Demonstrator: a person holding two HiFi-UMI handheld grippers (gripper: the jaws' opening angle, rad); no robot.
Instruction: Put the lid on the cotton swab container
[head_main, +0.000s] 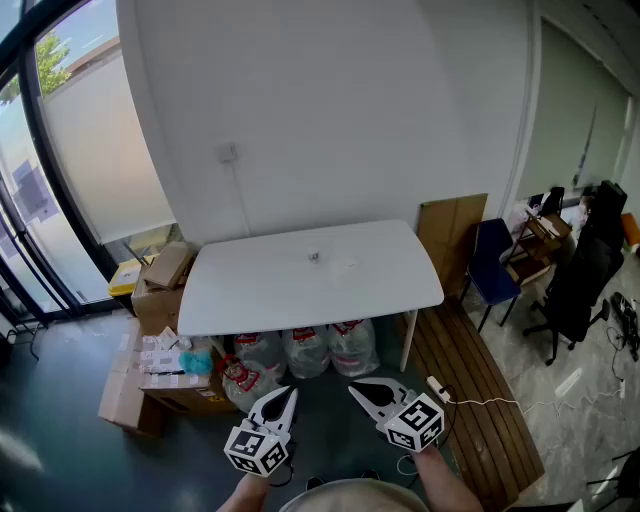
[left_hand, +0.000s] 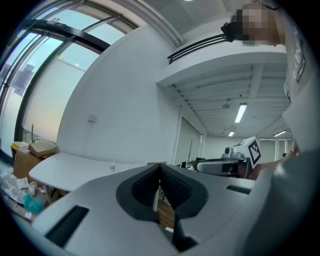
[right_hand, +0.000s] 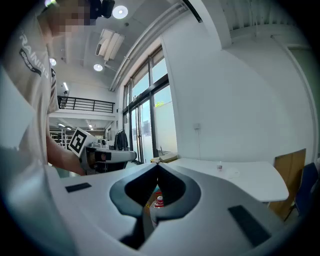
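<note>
Two grippers: left gripper (head_main: 289, 394), right gripper (head_main: 356, 386); jaws closed on nothing.
Container: cotton swab container (head_main: 314, 257) on table (head_main: 250, 290), well ahead of both.

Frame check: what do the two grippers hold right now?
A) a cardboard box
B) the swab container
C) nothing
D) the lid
C: the left gripper and right gripper are both shut on nothing, held short of the white table.

High head view, low gripper views, shared table (head_main: 280, 285)
</note>
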